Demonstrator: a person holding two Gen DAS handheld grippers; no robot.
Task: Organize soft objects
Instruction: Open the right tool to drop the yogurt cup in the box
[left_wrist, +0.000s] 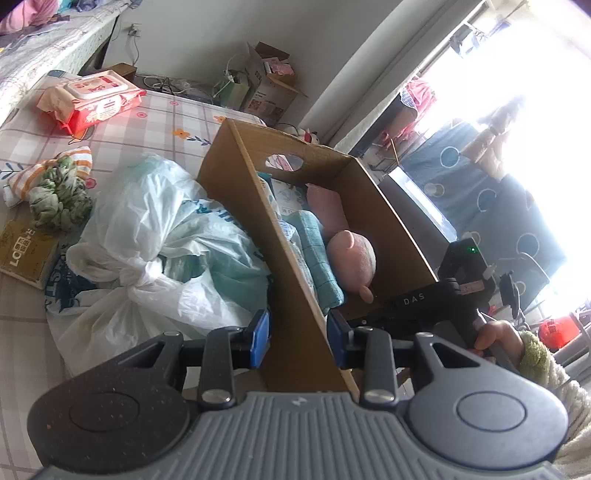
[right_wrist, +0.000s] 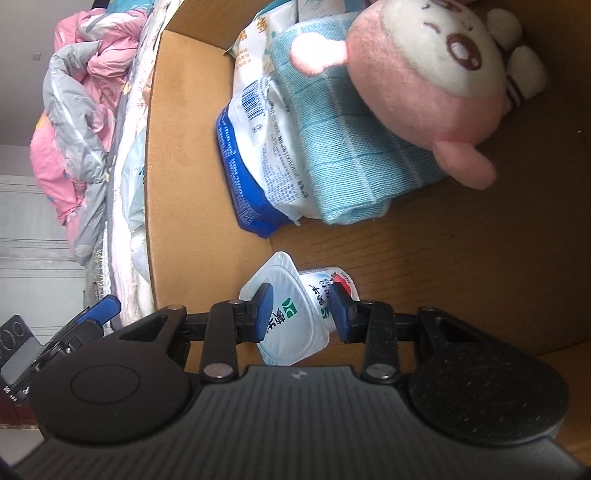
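Plush toy (right_wrist: 417, 92), pink and white, laid lengthwise in an open cardboard box (right_wrist: 184, 147) on a checked bed (left_wrist: 155, 122), head at the box's near end, face turned up and outward toward the right wall. Pressed against its side, a folded blue towel (right_wrist: 343, 147), long axis along the box's length, and beyond that a blue-and-white packet (right_wrist: 258, 147) against the left wall, aligned the same way. Nearest the lens, a small white cup (right_wrist: 291, 317) tipped on its side on the box floor, foil lid facing back toward the camera, flanked by the parted pads of the right gripper (right_wrist: 301, 314), no squeeze evident. Seen from the other wrist: left gripper (left_wrist: 297, 341) spread astride the box's left wall, one pad outside, one inside, neither pinching the cardboard. Outside that wall, a knotted white plastic bag (left_wrist: 147, 240); farther up the bed, a red pack of wipes (left_wrist: 96, 96). At far right, a hand (left_wrist: 495, 336) in a fleecy sleeve on the other tool's grip.
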